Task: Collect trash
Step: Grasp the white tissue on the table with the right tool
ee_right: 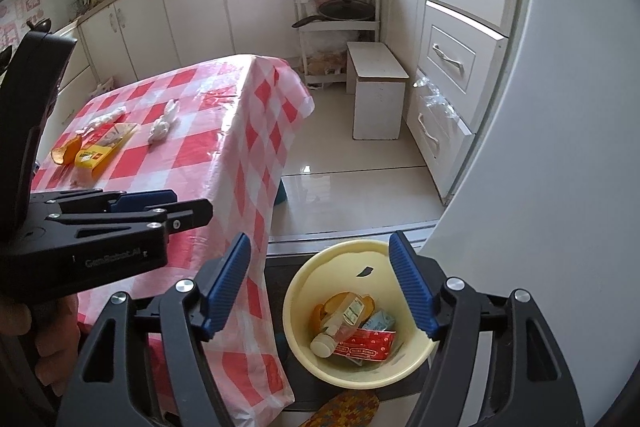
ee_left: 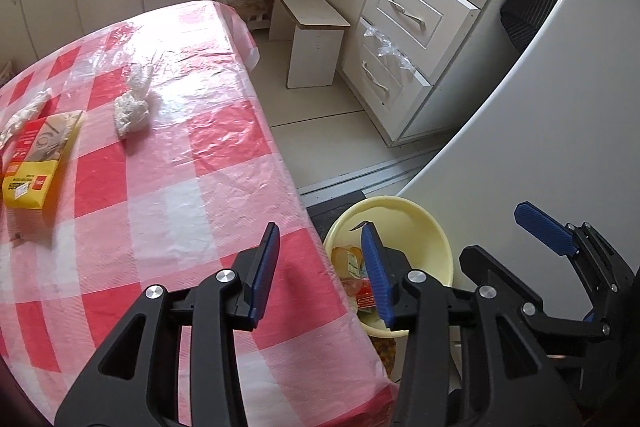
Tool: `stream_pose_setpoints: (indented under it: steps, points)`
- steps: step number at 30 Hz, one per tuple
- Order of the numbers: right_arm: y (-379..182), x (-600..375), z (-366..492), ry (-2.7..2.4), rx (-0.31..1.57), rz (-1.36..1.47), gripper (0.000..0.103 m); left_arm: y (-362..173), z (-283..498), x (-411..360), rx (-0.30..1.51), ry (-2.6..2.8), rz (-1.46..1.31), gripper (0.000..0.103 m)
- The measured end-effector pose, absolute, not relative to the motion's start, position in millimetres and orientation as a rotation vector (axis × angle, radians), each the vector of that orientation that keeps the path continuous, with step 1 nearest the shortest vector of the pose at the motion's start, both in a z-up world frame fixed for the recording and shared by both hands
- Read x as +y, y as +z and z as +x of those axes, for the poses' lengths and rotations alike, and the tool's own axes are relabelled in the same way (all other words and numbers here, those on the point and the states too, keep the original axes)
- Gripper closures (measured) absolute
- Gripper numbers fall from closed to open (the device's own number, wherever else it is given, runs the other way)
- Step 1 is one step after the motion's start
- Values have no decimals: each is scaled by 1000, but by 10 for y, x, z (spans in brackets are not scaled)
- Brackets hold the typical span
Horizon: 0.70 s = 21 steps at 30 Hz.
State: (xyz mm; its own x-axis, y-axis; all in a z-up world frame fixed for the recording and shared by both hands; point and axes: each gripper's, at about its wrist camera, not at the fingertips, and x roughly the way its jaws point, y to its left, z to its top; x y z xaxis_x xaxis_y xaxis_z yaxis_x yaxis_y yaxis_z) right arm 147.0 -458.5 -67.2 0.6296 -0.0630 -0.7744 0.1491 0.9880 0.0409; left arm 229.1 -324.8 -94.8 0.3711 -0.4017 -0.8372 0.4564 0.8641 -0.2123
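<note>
Left gripper (ee_left: 324, 267): ribbed blue pads parted, nothing between them, over the table edge.
Right gripper (ee_right: 320, 287): ribbed blue pads set wide, empty, above the bin.
Bin (ee_right: 304, 279): round pale-yellow plastic tub on the floor beside the table; holds a clear bottle (ee_right: 340, 323), a red carton (ee_right: 366, 345) and orange peel.
Table (ee_left: 168, 187): glossy red-and-white checked plastic cover.
Trash on table: yellow box (ee_left: 40, 157), crumpled white wad (ee_left: 130, 113).
</note>
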Motion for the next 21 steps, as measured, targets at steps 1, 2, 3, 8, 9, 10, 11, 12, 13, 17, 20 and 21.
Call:
stream_pose_setpoints:
  steps: [1, 2, 3, 8, 9, 10, 11, 12, 13, 17, 20, 21]
  points:
    - [-667, -4573, 1477, -120, 881, 102, 34, -952, 2291, -3242, 1056, -549, 59, 63]
    - [-662, -4557, 1481, -118, 880, 96, 33, -951, 2291, -3232, 1056, -547, 59, 63]
    - [-659, -4541, 1484, -116, 879, 90, 33, -954, 2292, -3230, 1056, -546, 59, 63]
    - [-646, -4475, 1497, -107, 876, 75, 32, -960, 2296, -3202, 1056, -538, 59, 63]
    - [-643, -4468, 1499, -105, 876, 73, 32, -960, 2296, -3195, 1056, -537, 59, 63]
    - [-641, -4461, 1502, -104, 875, 71, 32, -961, 2299, -3195, 1057, -536, 59, 63]
    - [-637, -4456, 1503, -103, 875, 70, 31, -964, 2302, -3191, 1057, -535, 59, 63]
    - [-635, -4449, 1504, -102, 873, 68, 31, -966, 2300, -3191, 1057, -534, 59, 63]
    - [-633, -4444, 1507, -100, 873, 67, 31, -967, 2301, -3188, 1058, -533, 58, 63]
    - [-632, -4422, 1517, -97, 874, 59, 31, -971, 2304, -3182, 1058, -529, 59, 63]
    - [-630, -4409, 1519, -94, 875, 54, 31, -970, 2308, -3176, 1058, -527, 58, 63]
    - [-628, -4402, 1521, -93, 875, 53, 31, -971, 2313, -3167, 1057, -526, 58, 63]
